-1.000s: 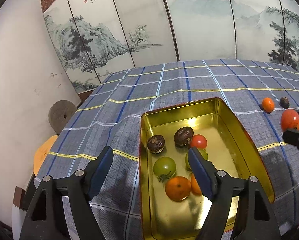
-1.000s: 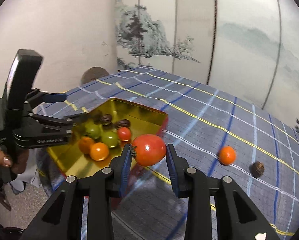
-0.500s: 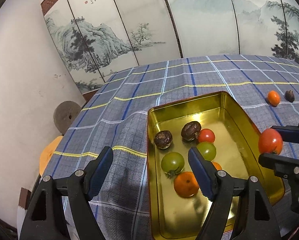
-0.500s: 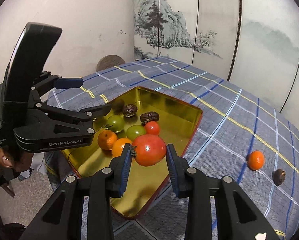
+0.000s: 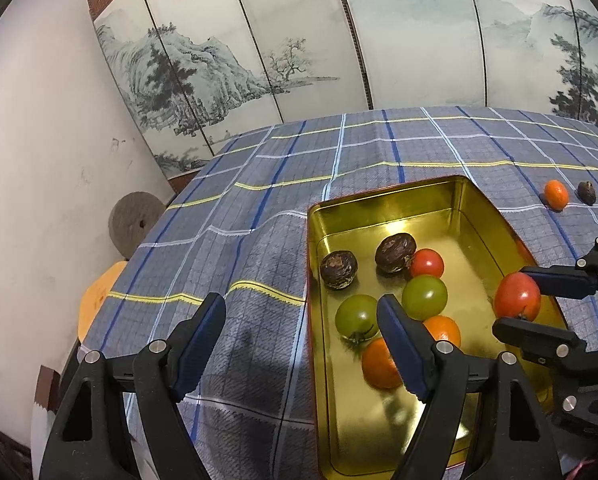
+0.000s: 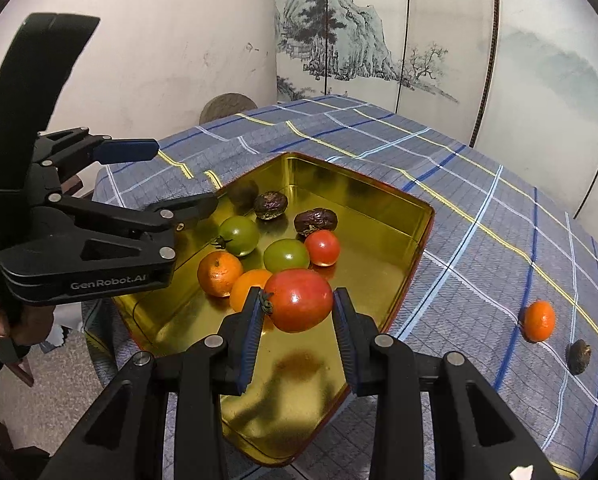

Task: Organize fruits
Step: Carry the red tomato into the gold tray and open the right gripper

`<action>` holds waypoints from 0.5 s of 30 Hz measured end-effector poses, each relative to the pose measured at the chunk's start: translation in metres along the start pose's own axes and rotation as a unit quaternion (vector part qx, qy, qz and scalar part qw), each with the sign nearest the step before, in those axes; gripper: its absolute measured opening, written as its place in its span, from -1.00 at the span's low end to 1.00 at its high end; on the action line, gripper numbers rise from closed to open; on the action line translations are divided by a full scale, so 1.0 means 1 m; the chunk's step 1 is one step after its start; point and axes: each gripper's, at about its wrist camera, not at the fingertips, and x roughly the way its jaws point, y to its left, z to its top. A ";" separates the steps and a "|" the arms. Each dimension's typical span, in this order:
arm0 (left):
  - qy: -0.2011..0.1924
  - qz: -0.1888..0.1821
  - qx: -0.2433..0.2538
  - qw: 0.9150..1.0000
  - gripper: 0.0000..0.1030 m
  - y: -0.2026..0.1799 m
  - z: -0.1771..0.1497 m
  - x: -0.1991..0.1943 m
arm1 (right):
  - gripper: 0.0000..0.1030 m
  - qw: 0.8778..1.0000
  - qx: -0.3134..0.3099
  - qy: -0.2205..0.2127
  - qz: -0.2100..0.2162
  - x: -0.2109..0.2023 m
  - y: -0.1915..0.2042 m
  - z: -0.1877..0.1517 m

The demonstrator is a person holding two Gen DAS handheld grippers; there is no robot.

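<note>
right gripper (image 6: pixel 295 312) fingers clamped on red tomato (image 6: pixel 299 300), above gold tin (image 6: pixel 415 240) | left gripper (image 5: pixel 299 344) fingers apart, empty | tomato: light, soft-skinned, smooth; hold sides gently

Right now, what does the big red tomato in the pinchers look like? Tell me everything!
The big red tomato is round, smooth and shiny, red fading to orange at one side, with a small dried green stem on its left. It lies sideways, pinched between the two blue-padded fingers of the right gripper, which touch it on both sides. It hangs above the near part of the gold tin, touching none of the fruit inside.
</note>
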 end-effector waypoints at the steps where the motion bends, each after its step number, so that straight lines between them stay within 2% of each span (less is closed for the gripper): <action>1: 0.001 0.000 -0.001 1.000 0.60 0.000 0.000 0.001 | -0.37 1.000 0.000 0.001 0.000 0.001 0.000 0.000; 4: -0.001 0.007 -0.003 1.000 0.69 0.002 -0.001 0.001 | -0.37 1.000 -0.001 0.005 0.000 0.005 0.000 0.001; 15: 0.002 0.010 -0.008 1.000 0.69 0.007 -0.002 0.003 | -0.37 1.000 -0.003 0.011 -0.003 0.012 0.001 0.003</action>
